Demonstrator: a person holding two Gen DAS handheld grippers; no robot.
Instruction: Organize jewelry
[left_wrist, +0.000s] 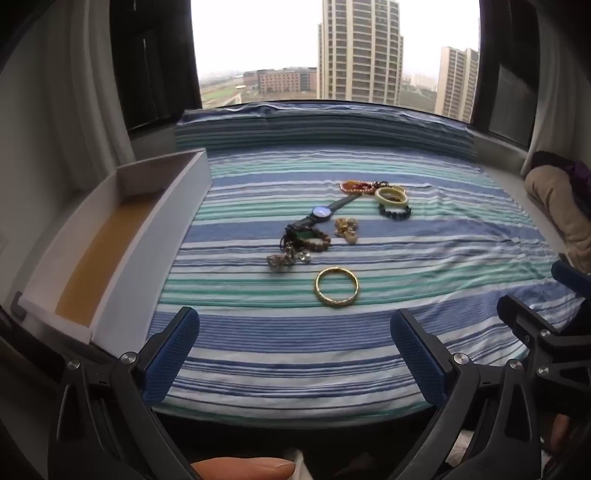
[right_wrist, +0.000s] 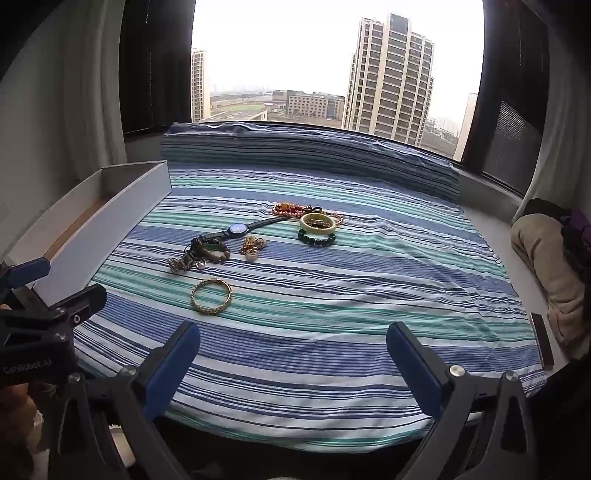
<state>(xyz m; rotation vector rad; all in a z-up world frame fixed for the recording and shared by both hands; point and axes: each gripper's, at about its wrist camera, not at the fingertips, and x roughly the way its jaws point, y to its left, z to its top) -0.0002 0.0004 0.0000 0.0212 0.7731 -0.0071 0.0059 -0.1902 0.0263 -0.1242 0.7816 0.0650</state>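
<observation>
We see the jewelry spread on the striped cloth (left_wrist: 424, 332), with nothing yet in the white tray (left_wrist: 122, 266) along the cloth's left edge. The gold bangle (left_wrist: 336, 286) lies flat and nearest to us, apart from the rest; beyond it sit a tangle of charms (left_wrist: 291, 254), the watch (left_wrist: 320, 212) with its strap running far-right to near-left, the gold earrings (left_wrist: 346, 229), and farther right the pale bangle (left_wrist: 391, 196) and dark bead bracelet (left_wrist: 394, 213). Our left gripper (left_wrist: 295, 354) and right gripper (right_wrist: 293, 354) hover over the near edge, both spread wide and empty. The bangle lies straight ahead of the left gripper but ahead-left of the right, so we judge the left the better placed.
</observation>
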